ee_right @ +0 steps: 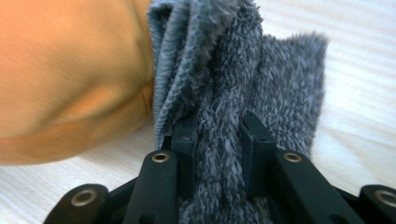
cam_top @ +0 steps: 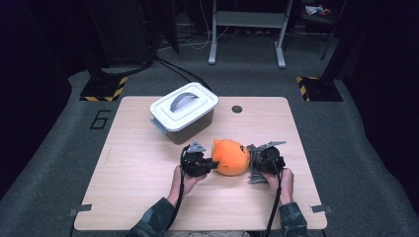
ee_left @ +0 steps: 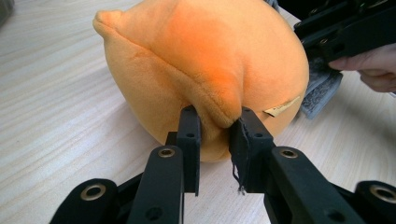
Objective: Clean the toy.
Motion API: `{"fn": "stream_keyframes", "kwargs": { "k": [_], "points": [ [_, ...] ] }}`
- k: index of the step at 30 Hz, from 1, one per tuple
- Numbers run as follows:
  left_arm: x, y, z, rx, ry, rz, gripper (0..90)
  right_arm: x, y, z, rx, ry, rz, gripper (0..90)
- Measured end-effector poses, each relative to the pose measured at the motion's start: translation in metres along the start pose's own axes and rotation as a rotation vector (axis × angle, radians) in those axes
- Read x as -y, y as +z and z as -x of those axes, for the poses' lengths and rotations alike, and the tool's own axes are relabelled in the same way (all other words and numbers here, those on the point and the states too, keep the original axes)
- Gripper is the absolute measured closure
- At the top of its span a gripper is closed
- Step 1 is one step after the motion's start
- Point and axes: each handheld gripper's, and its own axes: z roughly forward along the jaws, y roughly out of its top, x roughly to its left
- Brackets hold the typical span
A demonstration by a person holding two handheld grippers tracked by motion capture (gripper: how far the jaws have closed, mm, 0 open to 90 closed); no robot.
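Observation:
An orange plush toy (cam_top: 230, 156) lies on the wooden table (cam_top: 138, 168), near the front middle. My left gripper (cam_top: 210, 163) is at its left side, shut on a pinched fold of the orange plush (ee_left: 219, 70); in the left gripper view the left gripper (ee_left: 215, 123) has the fold squeezed between its jaws. A grey fuzzy cloth (cam_top: 255, 163) lies against the toy's right side. My right gripper (cam_top: 258, 162) is shut on that cloth; in the right gripper view the right gripper (ee_right: 218, 130) clamps the bunched grey cloth (ee_right: 233, 70), with the orange plush (ee_right: 70, 70) touching it on the left.
A white lidded storage box (cam_top: 184, 110) with a grey handle stands behind the toy, toward the back left. A small round hole (cam_top: 237, 109) sits near the table's far edge. The person's hands and dark sleeves come in at the front edge.

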Motion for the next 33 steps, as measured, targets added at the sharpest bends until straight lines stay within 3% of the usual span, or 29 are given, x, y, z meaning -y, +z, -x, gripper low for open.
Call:
{"fn": "stream_keyframes", "kwargs": {
  "k": [4, 10, 15, 19, 21, 23, 25, 29, 33],
  "points": [
    [0.001, -0.001, -0.002, -0.001, 0.0, -0.002, 73.8, -0.003, -0.012, 0.002, 0.018, 0.004, 0.028, 70.8],
    [0.0, -0.001, -0.003, -0.003, -0.002, 0.008, 73.7, -0.018, -0.047, -0.006, 0.039, -0.026, 0.128, 70.7],
    [0.001, -0.001, -0.003, -0.004, -0.005, 0.008, 73.5, -0.032, -0.068, -0.026, -0.017, -0.08, 0.199, 70.7],
    [0.0, -0.001, -0.003, -0.001, -0.004, 0.003, 73.1, -0.039, -0.063, -0.043, -0.063, -0.125, 0.179, 70.7],
    [0.0, -0.001, -0.003, -0.007, 0.006, 0.004, 72.6, -0.04, -0.053, -0.049, -0.056, -0.124, 0.139, 70.8],
    [0.001, 0.0, -0.003, -0.009, 0.015, 0.002, 71.6, -0.04, -0.044, -0.048, -0.045, -0.14, 0.146, 71.0],
    [0.002, -0.001, -0.004, -0.011, 0.019, 0.015, 69.3, -0.04, -0.042, -0.046, -0.056, -0.115, 0.147, 71.1],
    [0.004, -0.002, -0.003, -0.023, 0.014, 0.025, 57.4, -0.041, -0.04, -0.044, -0.054, -0.113, 0.146, 71.0],
    [0.007, -0.001, -0.002, -0.057, 0.062, -0.002, 48.2, -0.044, -0.04, -0.043, -0.052, -0.115, 0.137, 71.0]
  ]
}}
